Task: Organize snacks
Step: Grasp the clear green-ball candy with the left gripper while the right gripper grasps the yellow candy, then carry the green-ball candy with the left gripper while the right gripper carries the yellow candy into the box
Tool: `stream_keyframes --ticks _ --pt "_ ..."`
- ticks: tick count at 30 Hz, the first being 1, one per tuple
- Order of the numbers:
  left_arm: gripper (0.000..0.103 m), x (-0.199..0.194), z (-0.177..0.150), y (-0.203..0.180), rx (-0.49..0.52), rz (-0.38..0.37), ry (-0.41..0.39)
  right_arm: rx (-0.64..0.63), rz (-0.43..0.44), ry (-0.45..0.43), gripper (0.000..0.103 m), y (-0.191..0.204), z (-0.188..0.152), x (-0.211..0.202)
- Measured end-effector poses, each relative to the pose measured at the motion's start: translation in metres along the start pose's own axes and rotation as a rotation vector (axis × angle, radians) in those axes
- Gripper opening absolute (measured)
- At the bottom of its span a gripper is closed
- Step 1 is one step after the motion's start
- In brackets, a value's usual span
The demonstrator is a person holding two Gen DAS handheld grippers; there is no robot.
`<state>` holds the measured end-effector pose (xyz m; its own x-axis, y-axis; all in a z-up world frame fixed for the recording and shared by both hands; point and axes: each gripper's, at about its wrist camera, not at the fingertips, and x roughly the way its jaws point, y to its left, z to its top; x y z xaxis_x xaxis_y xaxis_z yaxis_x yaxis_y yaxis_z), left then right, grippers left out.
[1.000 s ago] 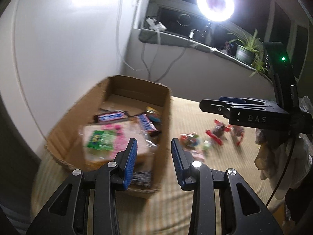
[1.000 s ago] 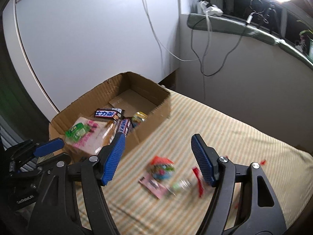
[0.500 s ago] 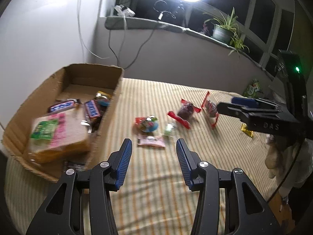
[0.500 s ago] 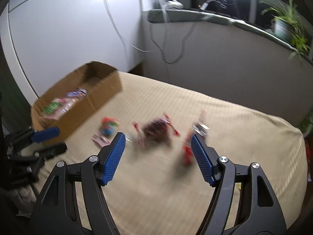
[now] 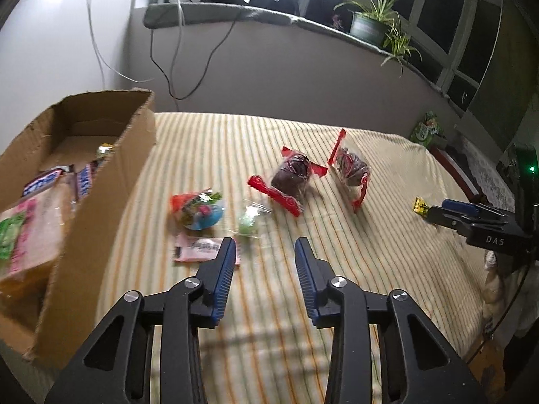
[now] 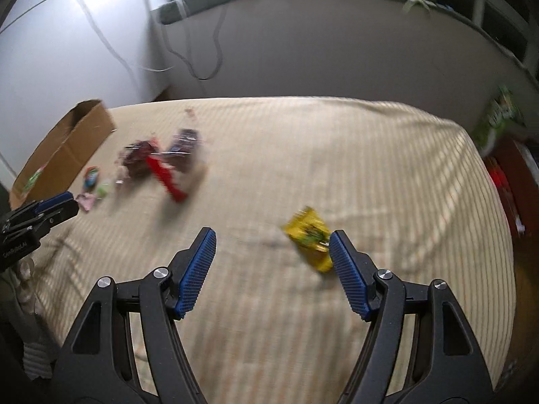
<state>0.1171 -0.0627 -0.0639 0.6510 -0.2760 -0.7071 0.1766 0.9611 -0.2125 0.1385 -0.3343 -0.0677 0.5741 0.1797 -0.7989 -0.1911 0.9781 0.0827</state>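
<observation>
A cardboard box [image 5: 101,181] at the left holds bread and candy bars; it also shows in the right wrist view [image 6: 67,148]. On the striped cloth lie a pink packet [image 5: 198,249], a round colourful snack [image 5: 198,210], a small green candy [image 5: 249,222] and two dark red-edged packs [image 5: 291,176] [image 5: 350,171]. My left gripper [image 5: 264,245] is open and empty, just short of the pink packet. My right gripper [image 6: 273,235] is open and empty; a yellow snack packet [image 6: 310,239] lies against its right finger. The yellow packet also shows in the left wrist view [image 5: 421,206].
A windowsill with a potted plant [image 5: 370,23] and cables runs along the back wall. A green snack bag [image 5: 426,131] sits off the cloth's far right edge. The striped cloth [image 6: 303,155] spreads wide between the snacks.
Both grippers swung right, away from the box. The left now faces the loose snacks. The right now faces the yellow packet at the right. Both stayed open.
</observation>
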Motion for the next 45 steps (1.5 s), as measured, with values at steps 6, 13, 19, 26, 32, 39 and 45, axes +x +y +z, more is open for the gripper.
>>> stream_keyframes --ticks 6,13,19,26,32,39,45 --pt "0.028 0.015 0.005 0.001 0.006 0.003 0.022 0.041 0.001 0.025 0.070 -0.022 -0.003 0.010" --pt "0.028 0.023 0.006 0.007 0.001 0.001 0.039 -0.032 -0.027 0.044 0.069 -0.020 0.006 0.031" --pt "0.028 0.028 0.010 0.006 0.010 0.016 0.044 -0.077 -0.030 0.052 0.066 -0.015 0.014 0.042" --pt "0.028 0.036 0.016 0.005 0.028 0.038 0.050 -0.110 -0.011 0.066 0.055 -0.010 0.012 0.042" --pt "0.028 0.049 0.021 -0.004 0.087 0.052 0.079 -0.118 0.000 0.067 0.046 -0.007 0.008 0.039" --pt "0.011 0.051 0.022 -0.007 0.092 0.053 0.073 -0.110 -0.006 0.058 0.026 -0.007 0.008 0.037" --pt "0.011 0.046 0.019 -0.009 0.123 0.046 0.060 -0.111 -0.004 0.055 0.025 -0.007 0.008 0.036"
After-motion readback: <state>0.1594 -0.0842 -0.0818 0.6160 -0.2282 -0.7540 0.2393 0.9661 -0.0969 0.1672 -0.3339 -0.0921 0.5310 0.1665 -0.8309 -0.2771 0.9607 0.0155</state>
